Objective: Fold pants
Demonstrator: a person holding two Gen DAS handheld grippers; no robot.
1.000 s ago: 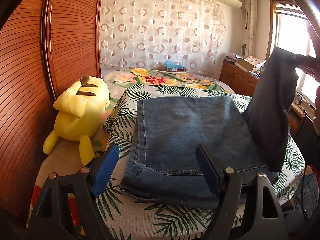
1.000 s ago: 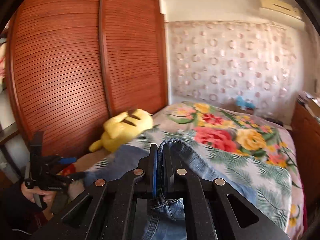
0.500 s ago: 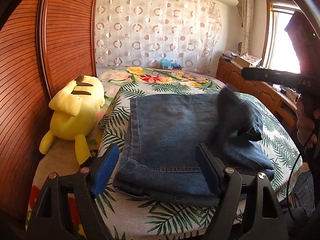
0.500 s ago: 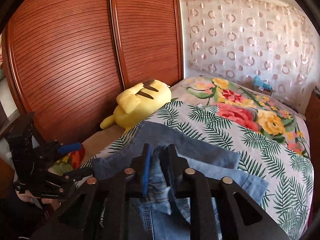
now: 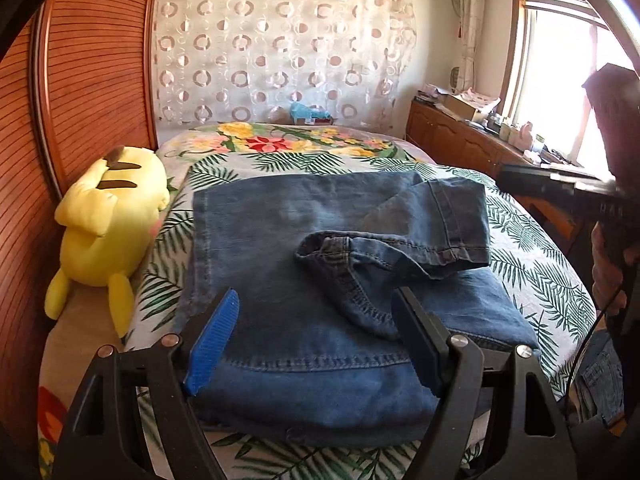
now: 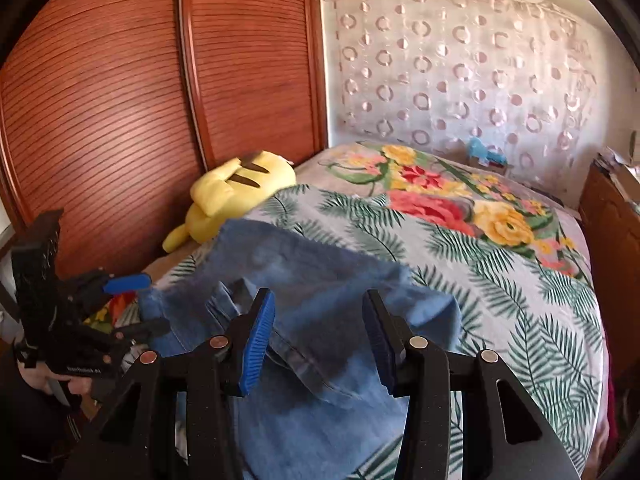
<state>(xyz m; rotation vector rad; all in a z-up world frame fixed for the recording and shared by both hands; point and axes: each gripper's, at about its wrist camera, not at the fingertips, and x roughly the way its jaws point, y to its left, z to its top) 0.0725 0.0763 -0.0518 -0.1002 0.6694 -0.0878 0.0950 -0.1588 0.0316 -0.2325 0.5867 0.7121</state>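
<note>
Blue jeans (image 5: 280, 264) lie folded on the floral bedspread (image 5: 280, 144), with the leg ends (image 5: 444, 216) dropped loosely on top at the right. My left gripper (image 5: 316, 344) is open and empty just above the near edge of the jeans. My right gripper (image 6: 318, 344) is open and empty above the jeans (image 6: 320, 280). In the left wrist view the right gripper shows at the far right, held over the bed's right side. In the right wrist view the left gripper (image 6: 128, 304) shows at the lower left.
A yellow plush toy (image 5: 108, 224) lies at the bed's left side against a wooden sliding wardrobe (image 5: 92, 92). A curtain (image 5: 280, 52) hangs behind the bed. A wooden cabinet (image 5: 460, 140) with clutter stands under the window at the right.
My right gripper swung the jeans' leg ends over onto the folded part, opened and let them go. The left gripper stayed open and barely moved.
</note>
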